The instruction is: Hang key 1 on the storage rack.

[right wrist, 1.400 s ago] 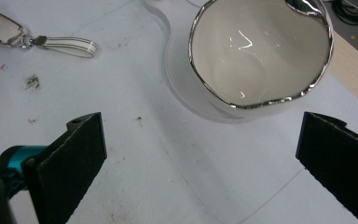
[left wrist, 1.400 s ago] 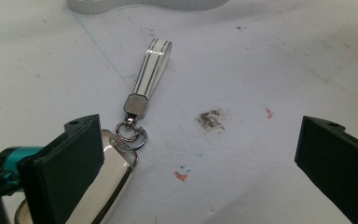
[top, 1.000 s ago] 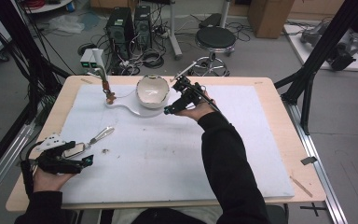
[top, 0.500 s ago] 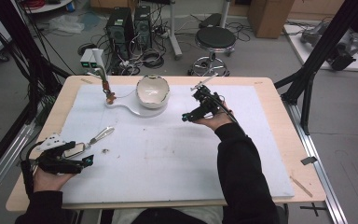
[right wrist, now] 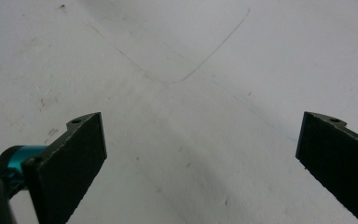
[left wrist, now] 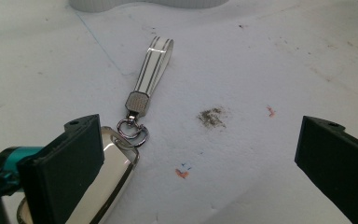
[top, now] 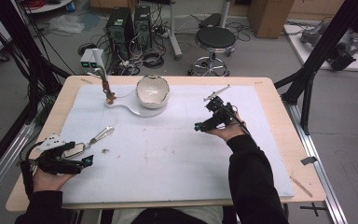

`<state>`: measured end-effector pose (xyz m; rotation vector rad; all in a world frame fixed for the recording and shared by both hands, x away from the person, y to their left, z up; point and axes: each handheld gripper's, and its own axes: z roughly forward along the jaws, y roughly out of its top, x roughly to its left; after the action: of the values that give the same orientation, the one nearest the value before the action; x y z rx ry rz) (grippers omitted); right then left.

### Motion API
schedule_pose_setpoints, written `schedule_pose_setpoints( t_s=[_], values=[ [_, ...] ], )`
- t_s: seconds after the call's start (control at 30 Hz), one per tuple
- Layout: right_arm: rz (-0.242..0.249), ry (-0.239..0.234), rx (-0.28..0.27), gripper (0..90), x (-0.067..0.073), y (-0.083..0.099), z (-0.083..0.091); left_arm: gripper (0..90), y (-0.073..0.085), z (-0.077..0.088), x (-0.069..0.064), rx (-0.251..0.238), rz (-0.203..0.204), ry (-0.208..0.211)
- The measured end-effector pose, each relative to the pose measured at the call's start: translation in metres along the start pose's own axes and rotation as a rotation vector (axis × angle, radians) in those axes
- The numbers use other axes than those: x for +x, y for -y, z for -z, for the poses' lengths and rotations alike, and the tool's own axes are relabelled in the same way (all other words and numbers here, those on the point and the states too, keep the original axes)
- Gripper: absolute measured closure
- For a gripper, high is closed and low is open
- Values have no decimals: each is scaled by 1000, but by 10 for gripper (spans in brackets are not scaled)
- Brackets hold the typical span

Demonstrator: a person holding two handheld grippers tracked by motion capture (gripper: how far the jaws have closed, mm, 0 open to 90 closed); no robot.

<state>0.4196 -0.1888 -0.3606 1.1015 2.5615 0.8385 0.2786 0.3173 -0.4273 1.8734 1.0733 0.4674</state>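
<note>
A key ring lies on the white mat at the front left: a shiny metal tag (left wrist: 114,175), a small ring (left wrist: 133,130) and a white striped strap (left wrist: 152,65). My left gripper (left wrist: 199,127) is open just over the mat, and its left jaw sits over the tag's edge. From above, the left gripper (top: 87,160) rests beside the tag (top: 76,149) and strap (top: 101,134). My right gripper (top: 198,127) hovers open right of centre, and the right gripper (right wrist: 200,122) has only bare mat between its jaws.
A white bowl (top: 153,91) stands on a white paddle-shaped board (top: 121,103) at the back of the mat, with a small brown upright object (top: 107,91) on the board's left end. A dark smudge (left wrist: 210,116) marks the mat near the key ring.
My right gripper has drawn away from the bowl, moving right and toward the person. The left gripper and key ring have stayed put.
</note>
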Motion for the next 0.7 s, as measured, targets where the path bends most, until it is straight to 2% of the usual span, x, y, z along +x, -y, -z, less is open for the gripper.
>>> schedule_pose_setpoints(
  t_s=[0.33, 0.43, 0.7],
  values=[
    [-43, 5, -2, 6, -9, 30, 7, 17, 1, 0, -1, 7, -5, -2],
    [-56, 10, -18, 6, -11, 36, 12, 17, 1, 0, -1, 4, -1, -5],
    [-51, 27, -38, 6, -9, 48, 23, 17, 1, 1, -1, 7, -2, -9]
  ],
)
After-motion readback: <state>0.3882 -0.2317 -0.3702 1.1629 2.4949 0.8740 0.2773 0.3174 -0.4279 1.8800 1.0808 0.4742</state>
